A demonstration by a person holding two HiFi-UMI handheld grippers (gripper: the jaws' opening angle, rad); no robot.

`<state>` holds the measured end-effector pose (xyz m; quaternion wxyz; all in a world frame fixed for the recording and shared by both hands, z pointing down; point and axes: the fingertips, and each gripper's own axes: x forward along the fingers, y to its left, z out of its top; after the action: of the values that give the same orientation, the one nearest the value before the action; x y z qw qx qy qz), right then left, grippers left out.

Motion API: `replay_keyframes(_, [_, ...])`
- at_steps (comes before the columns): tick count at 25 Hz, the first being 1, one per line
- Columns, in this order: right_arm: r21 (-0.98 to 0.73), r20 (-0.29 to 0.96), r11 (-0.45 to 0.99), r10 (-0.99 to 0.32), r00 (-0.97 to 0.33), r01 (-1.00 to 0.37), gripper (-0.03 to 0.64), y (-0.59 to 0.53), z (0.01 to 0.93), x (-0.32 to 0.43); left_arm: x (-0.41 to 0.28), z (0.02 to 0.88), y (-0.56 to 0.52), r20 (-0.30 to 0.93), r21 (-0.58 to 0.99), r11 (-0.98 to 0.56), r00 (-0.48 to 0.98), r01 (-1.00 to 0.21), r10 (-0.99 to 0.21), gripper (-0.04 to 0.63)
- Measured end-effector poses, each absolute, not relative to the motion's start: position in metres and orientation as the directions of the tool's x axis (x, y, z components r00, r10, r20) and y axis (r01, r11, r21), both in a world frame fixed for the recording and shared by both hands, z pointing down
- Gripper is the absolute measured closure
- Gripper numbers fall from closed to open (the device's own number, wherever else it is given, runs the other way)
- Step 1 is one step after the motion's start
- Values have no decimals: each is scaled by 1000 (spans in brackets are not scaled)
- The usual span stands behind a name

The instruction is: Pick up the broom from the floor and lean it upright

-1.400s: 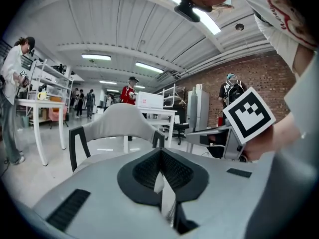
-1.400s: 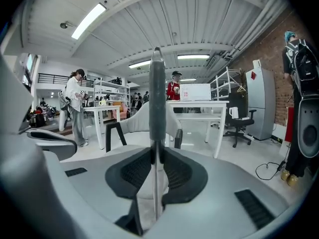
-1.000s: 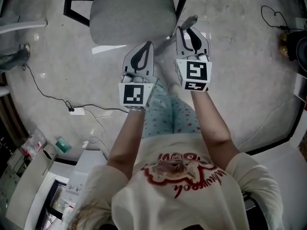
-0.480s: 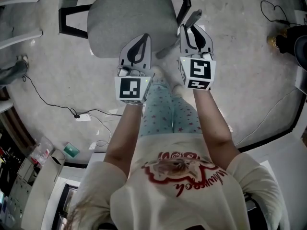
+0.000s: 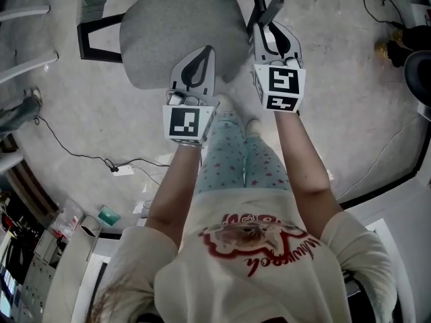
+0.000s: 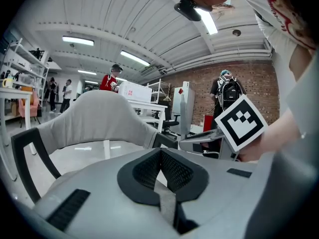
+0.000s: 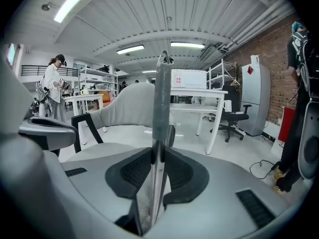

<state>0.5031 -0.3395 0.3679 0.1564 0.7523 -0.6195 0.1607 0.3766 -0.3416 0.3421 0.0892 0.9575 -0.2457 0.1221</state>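
The broom shows only as a grey handle (image 7: 162, 103), rising upright between the pads of my right gripper (image 7: 158, 156), which is shut on it. In the head view the handle's end (image 5: 274, 7) sticks out past the right gripper (image 5: 269, 31), beside the back edge of a grey chair seat (image 5: 178, 25). My left gripper (image 5: 201, 54) hovers over the seat's near edge, shut with nothing between its pads (image 6: 160, 153). The broom's head is hidden. The right gripper's marker cube (image 6: 239, 121) shows at the right of the left gripper view.
The grey chair (image 7: 132, 108) with its black frame (image 5: 84, 32) stands right in front. A black cable (image 5: 74, 157) and a white adapter (image 5: 123, 171) lie on the floor at left. A white table (image 7: 199, 96) and an office chair (image 7: 234, 116) stand beyond. People stand far off.
Both grippers have moved forward, up the head view, toward the chair; the right one carried the broom handle along. The chair seat now lies under the left gripper's tips.
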Motion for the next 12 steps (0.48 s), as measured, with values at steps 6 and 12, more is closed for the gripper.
replay_keyframes(6, [58,440,-172,-880,180,-983,526,-352,372,506,377,346,-341,282,121,-870,856,-479,-433,575])
replay_keyframes(12, [78,438,-157,-882,175,-985,526,-358,374,506,377,348,-340,277,122,-878,865,-463,-418,575])
